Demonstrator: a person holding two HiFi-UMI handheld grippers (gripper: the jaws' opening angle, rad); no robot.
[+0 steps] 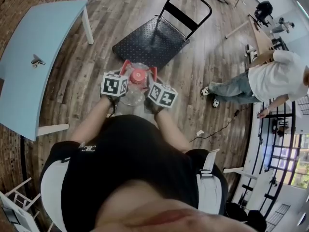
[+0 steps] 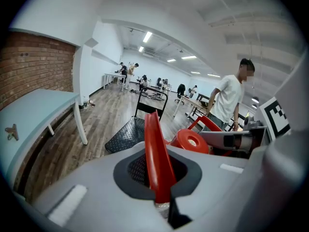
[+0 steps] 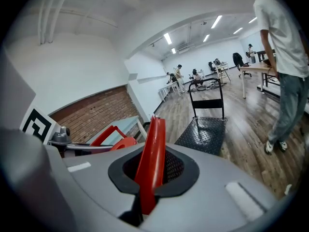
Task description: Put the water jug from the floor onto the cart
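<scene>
Dark plank floor point(image 1: 96, 57) runs through a long white room with a brick wall point(image 2: 34, 62) on the left, a pale blue table point(image 1: 38, 47) at left and a person point(image 1: 270, 81) standing at right. The only print is the black-and-white square markers on the gripper cubes. The jug point(image 1: 134, 94) – clear, with a red cap point(image 1: 138, 75) and red handles – sits just near of the black cart point(image 1: 149, 40); I cannot tell whether it is off the floor. The left gripper point(image 2: 163, 178) clamps one handle point(image 2: 155, 144), the right gripper point(image 3: 147, 178) the other point(image 3: 153, 144), both jaws narrow.
</scene>
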